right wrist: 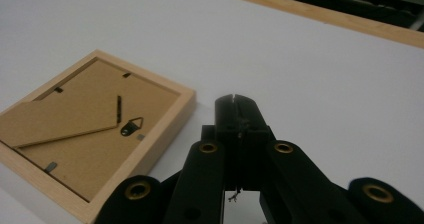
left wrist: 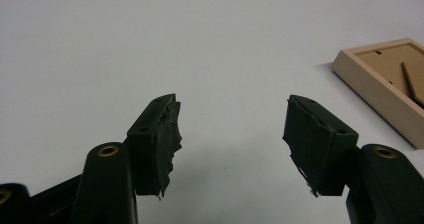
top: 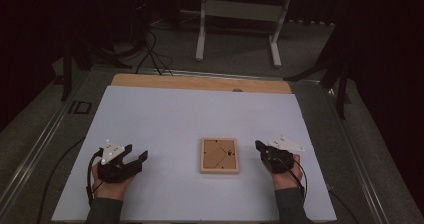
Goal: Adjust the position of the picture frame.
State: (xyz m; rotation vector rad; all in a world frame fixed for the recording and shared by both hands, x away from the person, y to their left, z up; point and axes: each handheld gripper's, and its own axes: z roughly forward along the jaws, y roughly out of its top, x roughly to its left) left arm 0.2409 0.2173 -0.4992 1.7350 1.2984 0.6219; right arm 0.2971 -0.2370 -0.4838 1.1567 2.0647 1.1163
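Note:
A small wooden picture frame (top: 219, 155) lies face down on the white table top, its brown backing board and hanger showing (right wrist: 95, 129). My left gripper (top: 136, 154) rests on the table well left of the frame, jaws wide apart with nothing between them (left wrist: 231, 129). The frame's corner (left wrist: 385, 84) shows at the right of the left gripper view. My right gripper (top: 259, 146) sits just right of the frame, jaws pressed together and empty (right wrist: 235, 104), tip close to the frame's near edge but apart from it.
The white sheet (top: 175, 114) covers a wooden table whose bare edge (top: 200, 81) shows at the far side. Beyond stand a white desk frame (top: 240, 14), dark tripod legs and cables on the floor (top: 150, 54).

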